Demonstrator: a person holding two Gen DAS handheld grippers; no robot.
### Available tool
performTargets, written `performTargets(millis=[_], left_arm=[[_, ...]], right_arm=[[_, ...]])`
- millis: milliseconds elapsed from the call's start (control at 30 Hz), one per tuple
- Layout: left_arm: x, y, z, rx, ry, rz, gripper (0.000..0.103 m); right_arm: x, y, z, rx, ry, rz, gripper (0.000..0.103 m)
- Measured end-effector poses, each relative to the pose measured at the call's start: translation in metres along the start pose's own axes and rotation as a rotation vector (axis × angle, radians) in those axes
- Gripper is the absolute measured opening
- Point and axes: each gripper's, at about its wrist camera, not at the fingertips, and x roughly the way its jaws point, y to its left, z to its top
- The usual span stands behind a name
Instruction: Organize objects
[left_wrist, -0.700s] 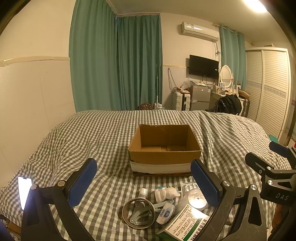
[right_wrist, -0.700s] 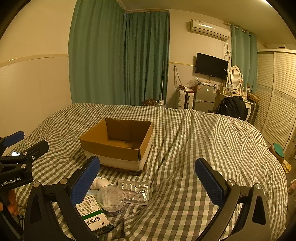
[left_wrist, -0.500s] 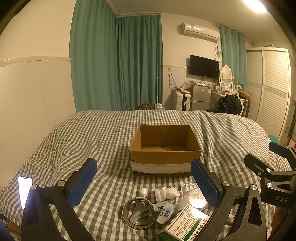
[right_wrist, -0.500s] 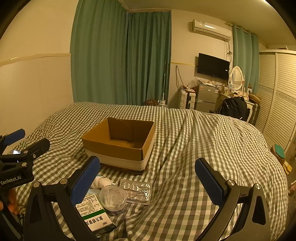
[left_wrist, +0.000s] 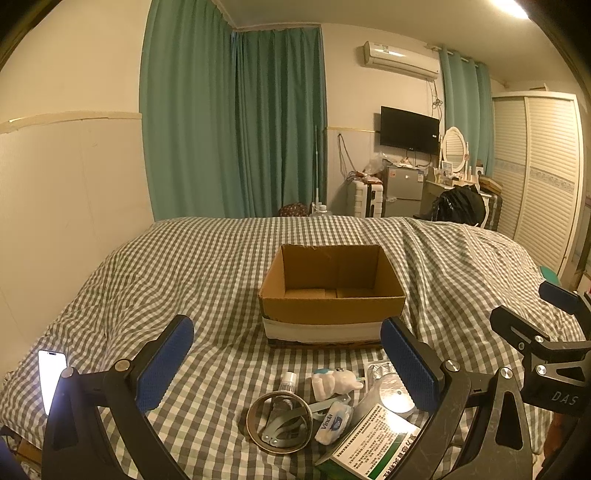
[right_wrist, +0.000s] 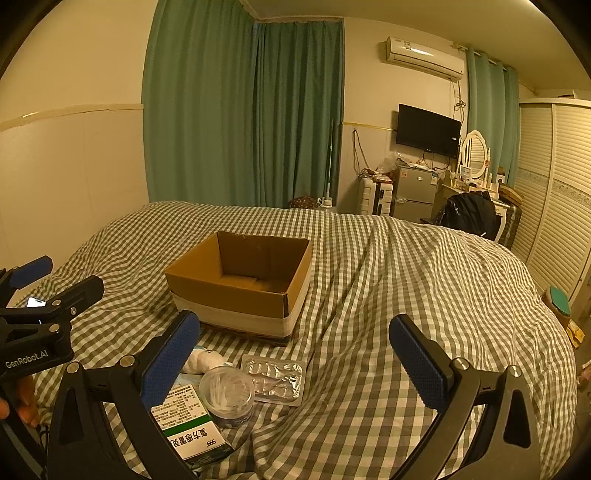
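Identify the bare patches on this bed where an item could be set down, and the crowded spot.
Bare checked bedcover stretches right of the cardboard box to the bed's edge. Another free patch lies left of the box, up to the lit phone. The box looks empty. Crowded: the strip in front of it, with tape roll, medicine box, round container and blister pack.
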Motion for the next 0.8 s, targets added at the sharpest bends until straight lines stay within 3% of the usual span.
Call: performTargets(millis=[800], left_arm=[[-0.0045,-0.0003,0.0013,0.010,-0.002,0.013,0.103]], right_arm=[[0.0002,0.0027,0.0016,-0.004,-0.002,0.008,0.103]])
